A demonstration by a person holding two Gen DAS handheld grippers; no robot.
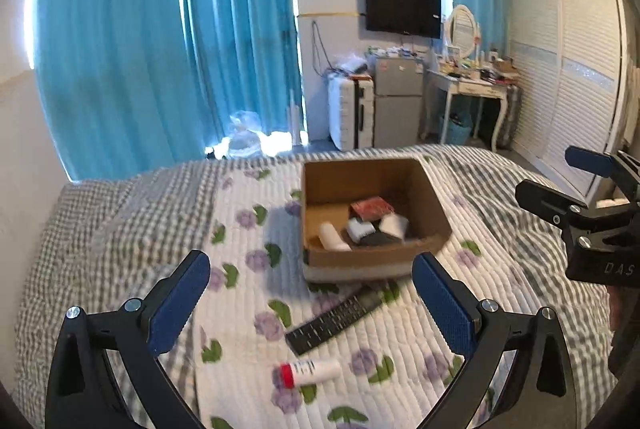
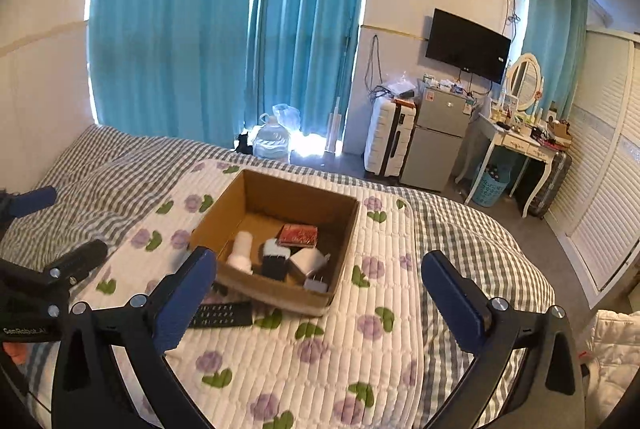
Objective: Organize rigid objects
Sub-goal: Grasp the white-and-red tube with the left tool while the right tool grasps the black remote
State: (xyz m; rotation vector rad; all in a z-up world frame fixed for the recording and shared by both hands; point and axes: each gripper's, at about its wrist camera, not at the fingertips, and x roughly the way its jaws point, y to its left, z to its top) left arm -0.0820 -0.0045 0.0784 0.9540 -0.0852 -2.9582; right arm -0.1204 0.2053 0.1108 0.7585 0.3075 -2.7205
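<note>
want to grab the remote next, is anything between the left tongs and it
Nothing visible is. The remote lies bare on the quilt just ahead of the open, empty left tongs, in front of the cardboard box. The red-capped tube lies nearer, beside that path.

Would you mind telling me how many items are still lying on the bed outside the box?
2: the remote lies just in front of the box, and the red-capped tube lies nearer the camera, between the left gripper's fingers in view. Others may be hidden behind the box.

Cardboard box (image 2: 276,229) on floral quilt (image 2: 360,341), remote (image 2: 222,315) beside it, right gripper (image 2: 320,289) jaws wide, empty
</note>
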